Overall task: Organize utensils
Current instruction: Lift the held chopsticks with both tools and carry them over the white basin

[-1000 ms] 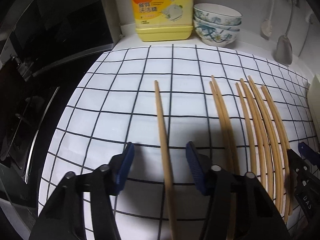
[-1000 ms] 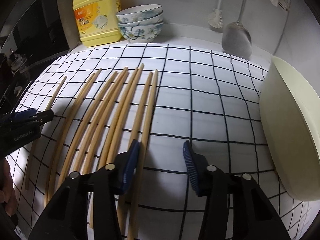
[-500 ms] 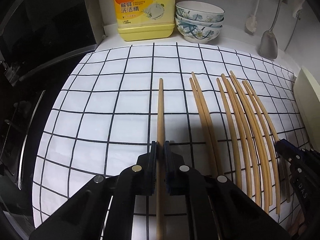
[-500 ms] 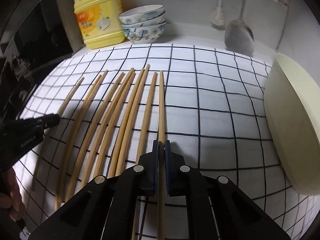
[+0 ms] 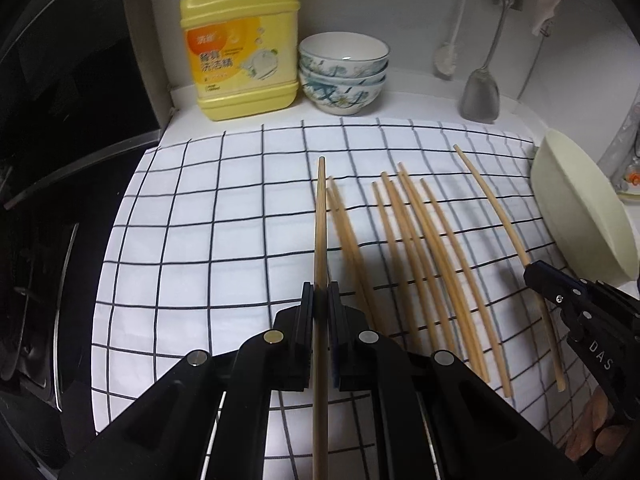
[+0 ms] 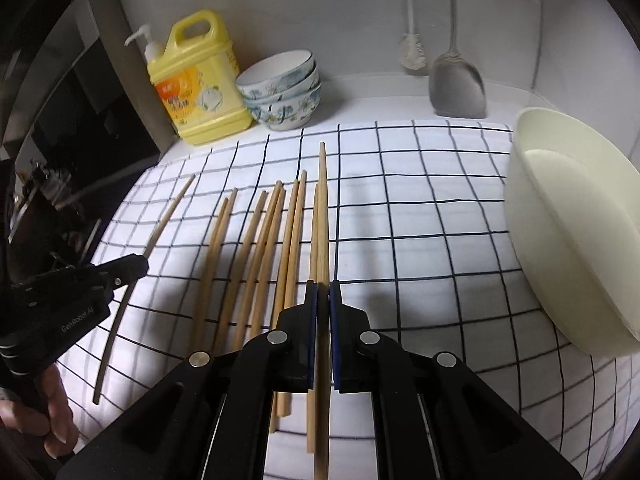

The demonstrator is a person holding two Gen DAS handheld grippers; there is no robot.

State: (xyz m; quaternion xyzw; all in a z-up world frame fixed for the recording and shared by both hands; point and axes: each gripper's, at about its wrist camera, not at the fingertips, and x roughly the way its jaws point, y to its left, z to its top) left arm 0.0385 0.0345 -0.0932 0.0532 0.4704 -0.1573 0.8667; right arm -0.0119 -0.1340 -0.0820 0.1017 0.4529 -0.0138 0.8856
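Note:
Several bamboo chopsticks (image 5: 416,256) lie side by side on a white checked cloth (image 5: 208,240); they also show in the right wrist view (image 6: 256,248). My left gripper (image 5: 320,292) is shut on one chopstick (image 5: 320,224), lifted above the cloth at the row's left end. My right gripper (image 6: 323,292) is shut on another chopstick (image 6: 322,216), lifted at the row's right end. Each gripper shows in the other's view: the right one (image 5: 532,274) holding its chopstick (image 5: 492,208), the left one (image 6: 138,264) holding its chopstick (image 6: 168,216).
A cream basin (image 6: 568,232) stands at the cloth's right edge. A yellow detergent jug (image 5: 240,40), stacked patterned bowls (image 5: 344,72) and a hanging metal spatula (image 5: 480,92) are at the back wall. A dark stove (image 5: 52,200) lies left of the cloth.
Both grippers closed on a chopstick each, then raised them off the cloth. The views now sit higher and show more of the back wall and basin.

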